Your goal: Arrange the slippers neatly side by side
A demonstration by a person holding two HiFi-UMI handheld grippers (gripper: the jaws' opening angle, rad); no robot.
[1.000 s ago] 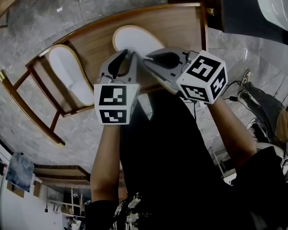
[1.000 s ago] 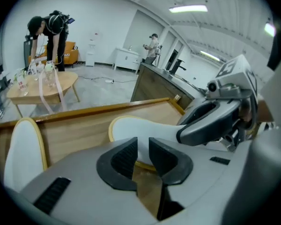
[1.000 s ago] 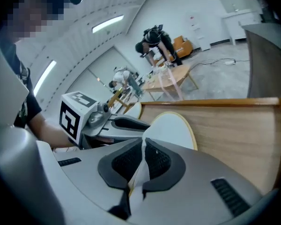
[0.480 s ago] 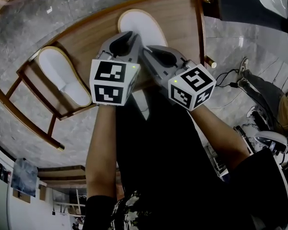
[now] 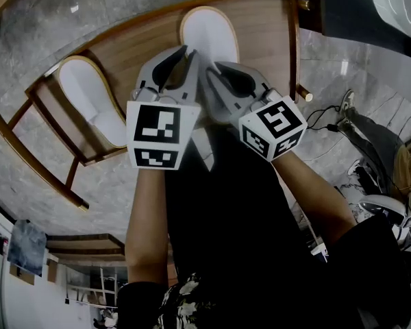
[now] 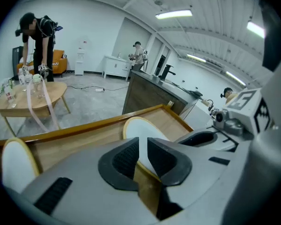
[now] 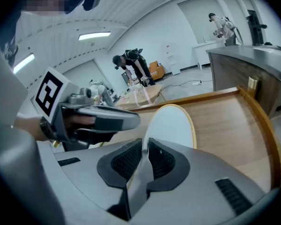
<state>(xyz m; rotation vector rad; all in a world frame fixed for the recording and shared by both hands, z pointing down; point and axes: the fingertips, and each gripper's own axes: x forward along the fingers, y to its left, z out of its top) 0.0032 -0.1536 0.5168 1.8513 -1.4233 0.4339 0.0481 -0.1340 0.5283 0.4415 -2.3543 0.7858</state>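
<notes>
Near slipper pinched by left gripper and right gripper on the wooden rack.
Its rim is clamped between the left jaws, just closing, and the right jaws, just easing open; the other slipper, at nine o'clock, is shown whole only overhead.

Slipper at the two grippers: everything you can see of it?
The slipper is a flat oval, white on top with a thin tan rim, seemingly soft fabric. It lies on the wooden rack, far end pointing away from the grippers, apart from the other slipper. Its near end sits under the left gripper and right gripper; each pinches its edge in its jaws, the left's just closing, the right's just opening.
</notes>
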